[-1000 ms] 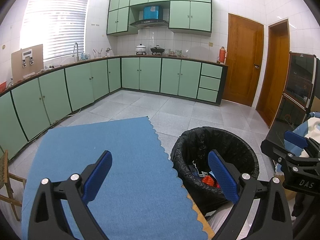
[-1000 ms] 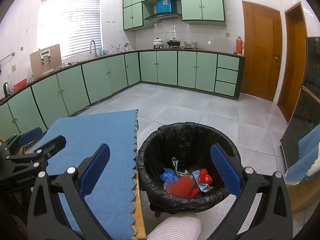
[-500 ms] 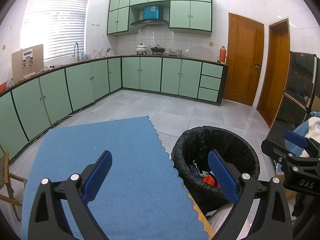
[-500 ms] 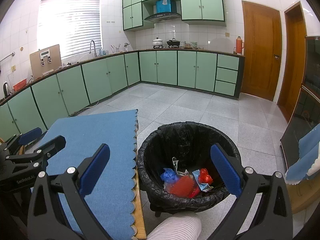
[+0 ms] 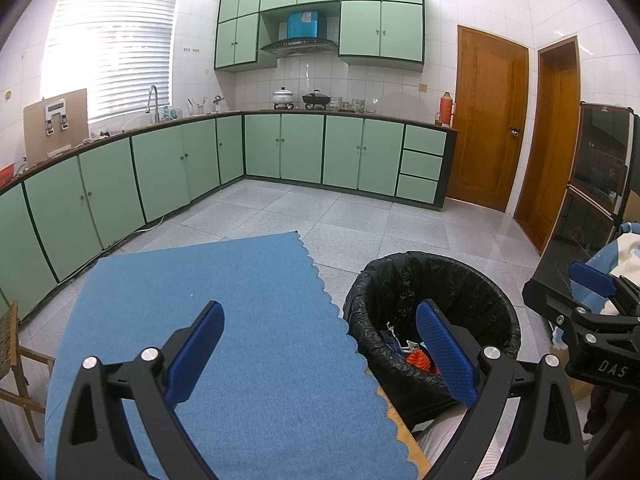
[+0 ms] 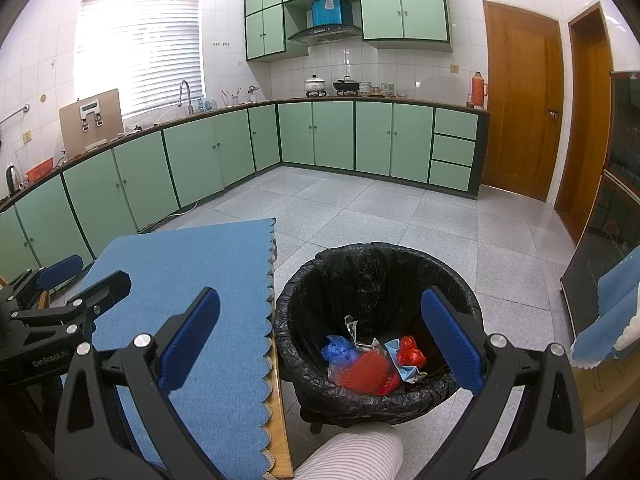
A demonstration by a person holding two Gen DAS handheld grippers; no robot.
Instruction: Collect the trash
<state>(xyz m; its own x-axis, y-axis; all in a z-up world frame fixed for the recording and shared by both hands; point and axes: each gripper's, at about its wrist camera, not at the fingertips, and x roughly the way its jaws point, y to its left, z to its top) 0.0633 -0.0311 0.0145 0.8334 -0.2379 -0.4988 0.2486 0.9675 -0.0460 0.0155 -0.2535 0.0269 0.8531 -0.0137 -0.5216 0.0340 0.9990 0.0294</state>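
A bin lined with a black bag (image 6: 372, 280) stands on the floor to the right of the table; it also shows in the left wrist view (image 5: 460, 280). Crumpled trash lies at its bottom: a red wrapper (image 6: 366, 374), a blue wad (image 6: 338, 350), a small red piece (image 6: 410, 352). My right gripper (image 6: 320, 336) is open and empty, above the bin's near rim. My left gripper (image 5: 320, 344) is open and empty, above the right edge of the blue cloth (image 5: 224, 320) that covers the table. The cloth carries no trash.
Green kitchen cabinets (image 5: 280, 148) run along the left and far walls. Two wooden doors (image 5: 492, 116) are at the right, with a dark glass cabinet (image 5: 600, 172) beside them. A striped knee (image 6: 352, 456) sits below the bin. A wooden chair (image 5: 16, 356) stands at far left.
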